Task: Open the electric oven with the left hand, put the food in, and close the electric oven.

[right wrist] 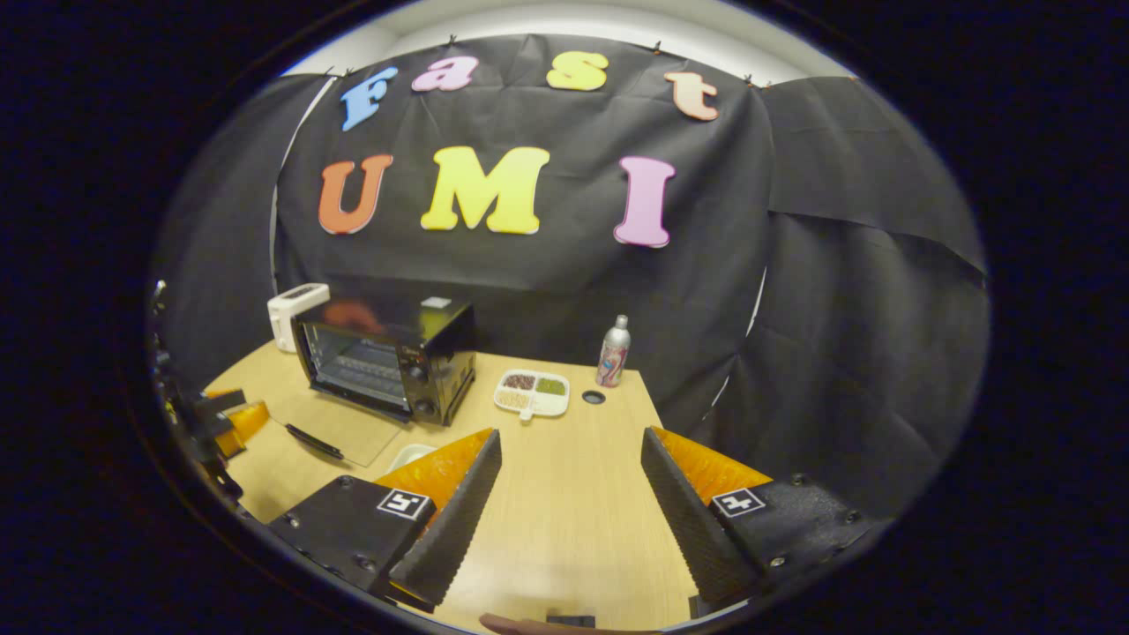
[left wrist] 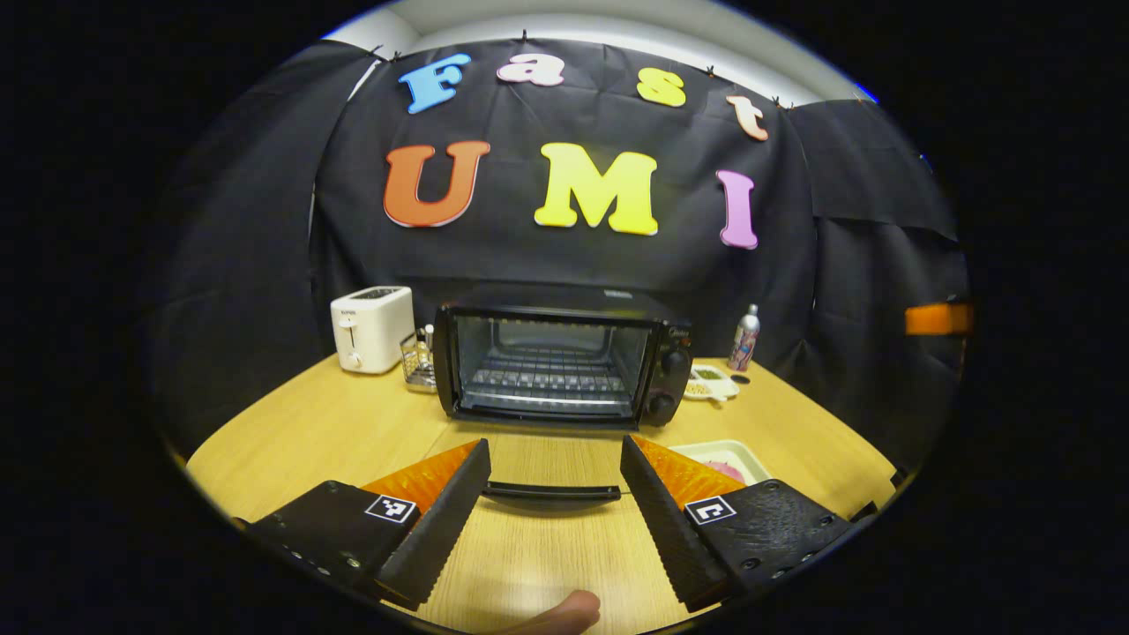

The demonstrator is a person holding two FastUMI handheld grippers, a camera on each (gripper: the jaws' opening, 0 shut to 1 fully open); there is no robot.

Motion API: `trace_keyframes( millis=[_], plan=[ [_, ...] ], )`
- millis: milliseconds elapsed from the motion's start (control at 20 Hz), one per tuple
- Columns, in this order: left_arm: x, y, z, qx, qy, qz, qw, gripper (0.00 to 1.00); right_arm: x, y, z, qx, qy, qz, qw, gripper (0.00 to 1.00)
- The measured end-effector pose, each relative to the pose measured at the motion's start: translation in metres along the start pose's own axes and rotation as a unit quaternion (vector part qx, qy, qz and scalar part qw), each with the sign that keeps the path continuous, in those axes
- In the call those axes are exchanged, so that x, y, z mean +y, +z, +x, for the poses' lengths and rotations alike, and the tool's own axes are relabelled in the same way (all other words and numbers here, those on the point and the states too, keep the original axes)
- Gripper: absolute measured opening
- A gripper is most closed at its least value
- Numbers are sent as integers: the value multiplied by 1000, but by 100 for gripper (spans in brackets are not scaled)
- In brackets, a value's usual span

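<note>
Left claw: (left wrist: 554,489) fingers spread wide apart, gripping nothing; it hangs low over the table, pointed straight at the oven, with the door handle lying between the two fingertips but touching neither.
Right claw: (right wrist: 571,481) also released, fingers wide apart with bare tabletop between them; it sits to the right of the oven and points toward the back wall.
Oven: (left wrist: 564,362) black, at the back middle of the wooden table (left wrist: 335,432), its door (right wrist: 331,425) folded all the way down flat toward the front, so the wire rack inside is on show.
Door handle: (left wrist: 551,492) a dark bar along the front edge of the lowered door.
Food: something pink in a pale tray (left wrist: 725,459), on the table in front of the oven's right corner, partly hidden behind the left claw's right finger.
Toaster: (left wrist: 371,328) white, just left of the oven, with a small wire rack (left wrist: 419,362) between them.
Snack dish: (right wrist: 532,392) white, divided into sections, just right of the oven.
Bottle: (right wrist: 614,352) silver, upright near the back wall, right of the dish.
Fingertip: (left wrist: 564,613) a person's, at the bottom edge of the left gripper view.
</note>
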State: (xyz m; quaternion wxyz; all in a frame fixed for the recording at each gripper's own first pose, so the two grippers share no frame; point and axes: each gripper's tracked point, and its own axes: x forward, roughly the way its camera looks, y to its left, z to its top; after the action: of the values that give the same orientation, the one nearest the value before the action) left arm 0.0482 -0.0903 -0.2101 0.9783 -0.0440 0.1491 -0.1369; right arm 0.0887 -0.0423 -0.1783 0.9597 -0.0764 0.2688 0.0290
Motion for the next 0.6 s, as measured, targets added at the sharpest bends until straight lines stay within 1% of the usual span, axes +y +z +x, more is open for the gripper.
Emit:
trace_keyframes(
  millis=[100,200,250,400,500,600],
  plan=[
    [1,25,-19,-34,6,10,999,95,12,-19,26,52,18,-5,998,99],
    [6,50,-39,-67,19,23,997,95,32,-42,49,115,50,4,992,100],
    [8,62,-49,-83,27,26,996,95,38,-58,56,146,65,10,987,100],
    [12,86,-76,-114,37,22,993,95,49,-88,77,220,84,26,971,100],
    [11,96,-90,-128,34,21,991,95,59,-105,98,257,97,37,961,99],
    [13,100,-102,-135,34,27,990,95,75,-121,118,289,112,51,949,96]
  ],
)
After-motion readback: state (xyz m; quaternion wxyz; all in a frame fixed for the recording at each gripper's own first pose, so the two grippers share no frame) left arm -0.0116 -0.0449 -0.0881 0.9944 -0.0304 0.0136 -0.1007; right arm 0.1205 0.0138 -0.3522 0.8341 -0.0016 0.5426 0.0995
